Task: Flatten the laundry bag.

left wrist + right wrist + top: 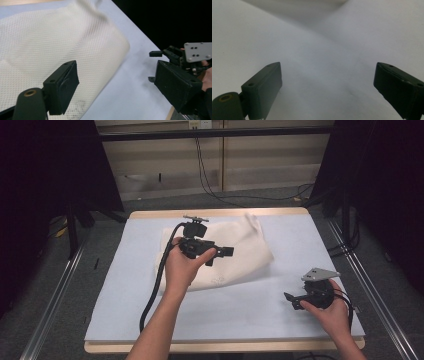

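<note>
Cream mesh cloth (235, 250) is spread across the far middle of the pale blue table (260, 310). Above the cloth's left part the left gripper (227, 252) is held, jaws parted and empty. Right of the cloth, near the table's front edge, the right gripper (291, 300) is held, jaws wide apart.

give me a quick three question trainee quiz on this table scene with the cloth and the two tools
1. True or false: the left tool is clamped on the cream mesh cloth.
2. Which tool is over the cloth? A) left B) right C) both
3. Fill in: in the high view, the right tool sits near the table's front ____ corner.

Key:
1. False; its jaws stand apart with nothing between them.
2. A
3. right
</note>
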Available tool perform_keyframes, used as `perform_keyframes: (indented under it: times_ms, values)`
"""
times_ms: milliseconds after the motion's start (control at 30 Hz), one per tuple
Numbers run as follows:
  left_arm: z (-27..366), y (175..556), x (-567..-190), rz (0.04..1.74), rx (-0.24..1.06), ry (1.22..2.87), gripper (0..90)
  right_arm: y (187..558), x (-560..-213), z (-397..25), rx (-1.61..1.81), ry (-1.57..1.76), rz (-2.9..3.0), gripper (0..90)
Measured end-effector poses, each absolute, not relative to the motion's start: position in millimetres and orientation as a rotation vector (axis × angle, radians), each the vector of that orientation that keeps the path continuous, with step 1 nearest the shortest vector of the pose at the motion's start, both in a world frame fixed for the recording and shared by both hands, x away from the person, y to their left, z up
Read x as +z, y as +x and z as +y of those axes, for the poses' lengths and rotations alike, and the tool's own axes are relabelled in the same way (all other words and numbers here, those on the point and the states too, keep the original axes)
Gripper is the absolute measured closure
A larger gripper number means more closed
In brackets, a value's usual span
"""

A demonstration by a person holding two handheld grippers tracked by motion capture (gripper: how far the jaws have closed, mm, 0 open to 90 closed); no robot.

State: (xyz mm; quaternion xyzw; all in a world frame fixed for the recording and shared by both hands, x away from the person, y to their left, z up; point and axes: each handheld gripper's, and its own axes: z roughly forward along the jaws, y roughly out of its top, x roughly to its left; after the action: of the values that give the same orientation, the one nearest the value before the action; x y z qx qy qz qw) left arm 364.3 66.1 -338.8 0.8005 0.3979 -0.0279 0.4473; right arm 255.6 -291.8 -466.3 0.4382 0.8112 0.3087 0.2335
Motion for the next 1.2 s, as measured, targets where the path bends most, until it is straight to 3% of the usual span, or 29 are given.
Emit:
perform_keyframes:
  times_ms: [733,1200]
  values:
    - [137.4,370.1,-393.5,1.189,0.086,2.051,22.7,280.4,-469.8,-277.1,1.043,1.282,2.221,9.2]
    - [191.3,368.6,-422.7,1.332,0.161,2.010,22.5,312.1,-463.2,-261.1,1.175,1.324,2.155,33.0]
